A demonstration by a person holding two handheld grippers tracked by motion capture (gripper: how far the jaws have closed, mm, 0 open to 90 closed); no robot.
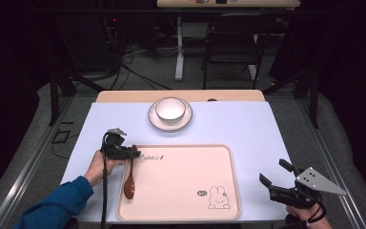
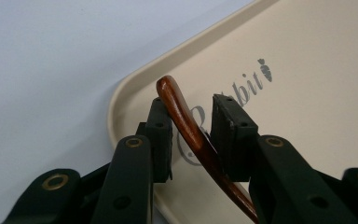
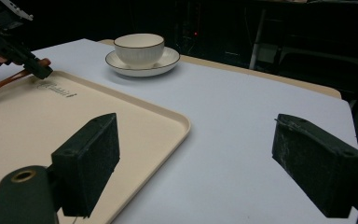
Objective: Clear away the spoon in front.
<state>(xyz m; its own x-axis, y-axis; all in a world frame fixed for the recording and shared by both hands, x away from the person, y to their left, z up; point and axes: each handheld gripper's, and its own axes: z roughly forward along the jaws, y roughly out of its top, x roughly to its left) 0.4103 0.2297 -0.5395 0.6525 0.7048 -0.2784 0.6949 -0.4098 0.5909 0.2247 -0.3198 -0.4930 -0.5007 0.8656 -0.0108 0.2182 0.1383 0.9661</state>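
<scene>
A brown wooden spoon [image 1: 129,181] lies on the left side of a cream tray [image 1: 181,191], bowl end towards me. My left gripper [image 1: 132,151] straddles the handle's far end. In the left gripper view the handle [image 2: 179,109] leans against one pad, with a gap to the other pad, so the left gripper [image 2: 192,114] is open around it. My right gripper [image 1: 273,171] hovers open and empty off the tray's right edge, over the pale table cover. The right gripper view shows its own jaws [image 3: 196,154] wide apart, and the left gripper [image 3: 39,70] at the spoon [image 3: 0,86] far off.
A white bowl [image 1: 170,108] stands on a saucer [image 1: 155,119] at the back centre of the table, beyond the tray. The tray carries a rabbit drawing [image 1: 218,198] near its front right corner. A chair [image 1: 231,43] and a desk leg stand behind the table.
</scene>
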